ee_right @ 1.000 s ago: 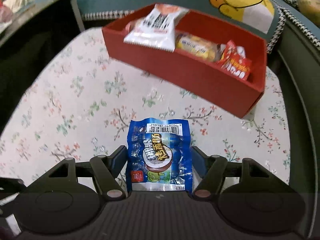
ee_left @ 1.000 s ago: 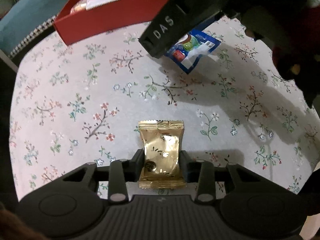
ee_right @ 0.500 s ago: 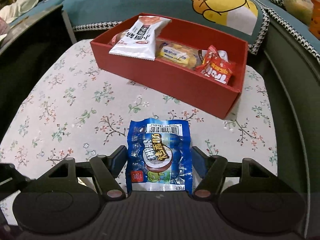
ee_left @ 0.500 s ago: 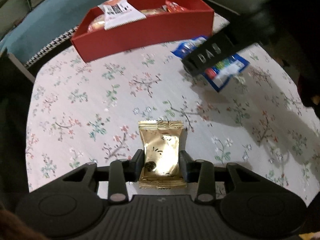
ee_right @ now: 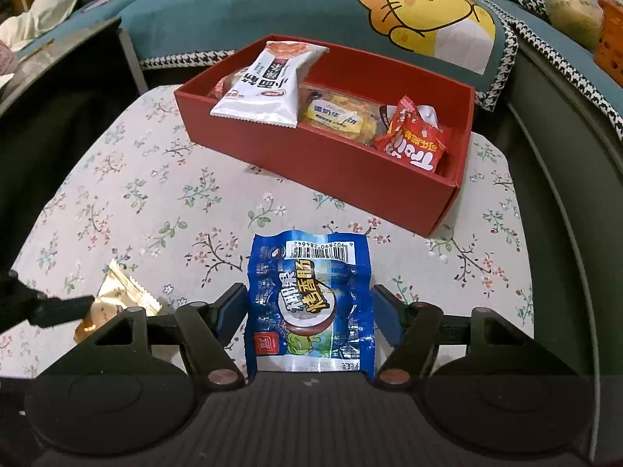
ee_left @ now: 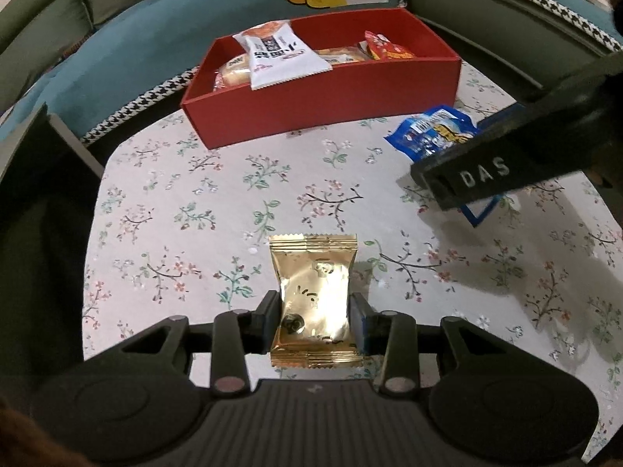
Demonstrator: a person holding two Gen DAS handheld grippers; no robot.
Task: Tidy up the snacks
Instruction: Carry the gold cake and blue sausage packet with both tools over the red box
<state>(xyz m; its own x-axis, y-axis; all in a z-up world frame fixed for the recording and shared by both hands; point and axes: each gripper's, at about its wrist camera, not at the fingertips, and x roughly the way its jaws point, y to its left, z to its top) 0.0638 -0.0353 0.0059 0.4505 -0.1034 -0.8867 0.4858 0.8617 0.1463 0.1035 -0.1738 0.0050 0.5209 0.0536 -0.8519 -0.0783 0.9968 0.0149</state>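
A bench [ee_right: 117, 202] covered with a pale floral cloth fills most of both views, with a teal cushion [ee_right: 272, 4] bearing a yellow cartoon lion behind it. Toward the far side of the bench stands an open red box [ee_right: 342, 179], long and shallow. Inside it a white packet [ee_right: 268, 85] leans on the left end over other snacks, a pale yellow wrapped cake [ee_right: 335, 116] lies in the middle, and a crumpled red packet [ee_right: 416, 140] sits at the right end. Nearer the cameras, the right hand-held gripper [ee_right: 309, 311] pinches a blue sausage packet [ee_right: 309, 295] by its two sides, barcode end pointing away toward the box; the left wrist view shows that packet tilted above the cloth. The left hand-held gripper [ee_left: 314, 311] is pressed onto a small gold foil packet [ee_left: 313, 295], which stands out forward between its fingers over the cloth, well short of the box.
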